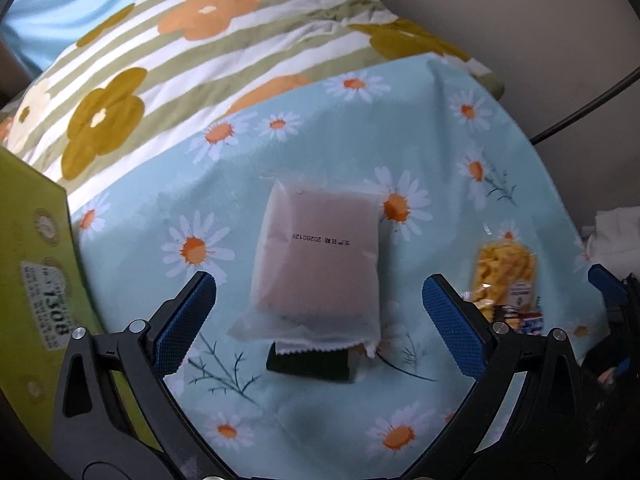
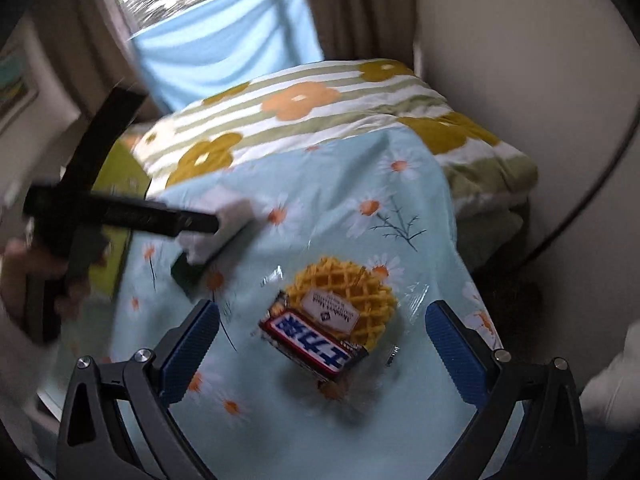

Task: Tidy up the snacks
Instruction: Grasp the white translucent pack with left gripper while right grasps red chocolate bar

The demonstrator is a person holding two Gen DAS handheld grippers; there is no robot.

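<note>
Hovering wide, left gripper [image 1: 319, 300] over white packet [image 1: 318, 256]; right gripper [image 2: 322, 326] (equally wide) over waffle [image 2: 344, 294].

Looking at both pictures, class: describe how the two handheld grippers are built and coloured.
The left gripper and the right gripper look alike: a black frame of angled struts with triangular cut-outs, silver round bolts at the joints, and two fingers faced with blue, finely dotted pads. No cables or markings show on them.

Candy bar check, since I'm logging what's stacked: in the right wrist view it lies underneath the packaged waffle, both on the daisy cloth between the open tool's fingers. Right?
Not quite. The right wrist view shows the candy bar lying on top of the packaged waffle, not underneath. The rest holds: both rest on the daisy cloth, ahead of the open right tool.
</note>
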